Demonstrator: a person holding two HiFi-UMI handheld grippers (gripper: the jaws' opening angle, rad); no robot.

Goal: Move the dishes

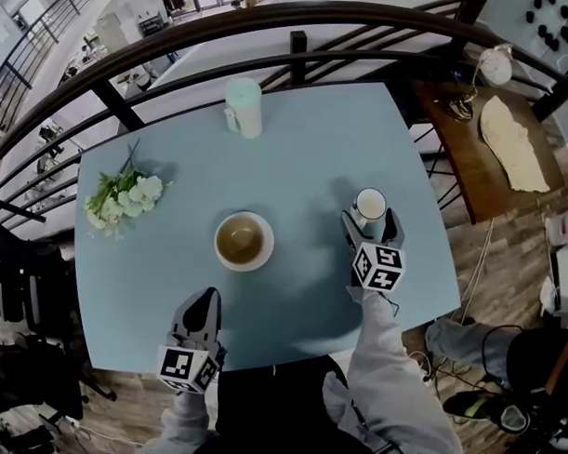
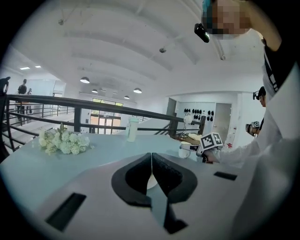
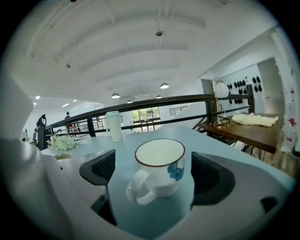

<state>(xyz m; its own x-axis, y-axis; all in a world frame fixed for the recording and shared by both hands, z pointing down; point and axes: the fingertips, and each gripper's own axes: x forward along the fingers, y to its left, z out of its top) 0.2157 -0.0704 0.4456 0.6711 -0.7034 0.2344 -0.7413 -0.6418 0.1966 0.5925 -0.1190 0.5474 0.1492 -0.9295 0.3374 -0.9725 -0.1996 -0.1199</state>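
right gripper (image 1: 369, 226): released, its jaws spread wide. In the right gripper view its dark pads stand clear on both sides of the thing between them. It lies right of centre in the head view.
white ceramic mug with a dark rim and a blue mark (image 3: 159, 168): upright on the table between the right gripper's jaws, touching neither pad. Its handle points toward the lower left of the right gripper view, and it looks empty inside.
left gripper (image 2: 151, 164): clenched, with the two jaws meeting along one line and nothing between them. It is at the lower left of the head view, over the table's near edge.
round cream bowl with a brownish inside (image 1: 243, 240): on the table at the centre of the head view, between the two grippers and apart from both.
bunch of white flowers with green stems (image 1: 122, 197): lying on the table at the left of the head view, well apart from the bowl.
pale mint-green lidded tumbler (image 1: 244, 106): upright near the table's far edge, top centre of the head view.
light blue square table (image 1: 296, 147): bears all of these things.
dark metal railing (image 1: 179, 41): curves across the top of the head view, just beyond the table.
brown wooden side table (image 1: 459, 148): upper right of the head view, with a cream cloth (image 1: 515, 141) lying on it.
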